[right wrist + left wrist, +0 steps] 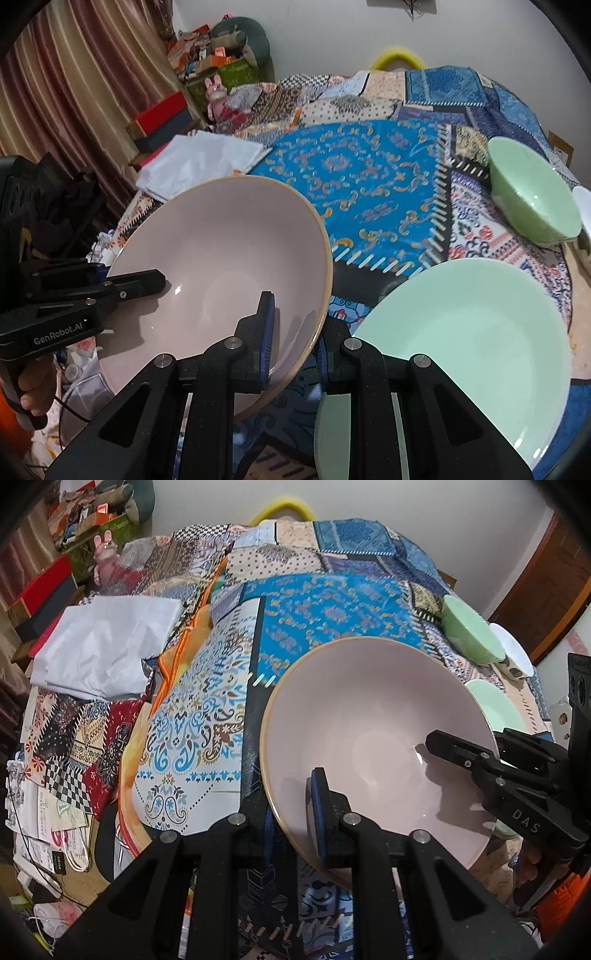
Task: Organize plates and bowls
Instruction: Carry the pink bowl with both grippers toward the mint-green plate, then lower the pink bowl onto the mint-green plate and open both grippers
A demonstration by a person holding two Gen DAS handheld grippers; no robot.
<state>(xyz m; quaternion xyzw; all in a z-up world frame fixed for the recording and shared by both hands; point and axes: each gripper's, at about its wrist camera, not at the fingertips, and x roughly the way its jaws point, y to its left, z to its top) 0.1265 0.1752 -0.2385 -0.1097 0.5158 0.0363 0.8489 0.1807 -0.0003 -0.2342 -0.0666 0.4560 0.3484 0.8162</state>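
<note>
Both my grippers, left (291,823) and right (295,339), pinch opposite rims of the pink bowl (221,243), glazed, stiff, slippery and breakable, above the near table edge beside the green plate (461,332); farther off sits a green bowl (532,199); housings read "GenRobot.AI" and "DAS".

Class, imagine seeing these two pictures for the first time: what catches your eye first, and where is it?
A big pink bowl fills the foreground, its rim pinched by the left gripper and the right gripper on opposite sides. To its right lies a pale green plate, with a green bowl beyond, all on a bright patchwork cloth.
</note>
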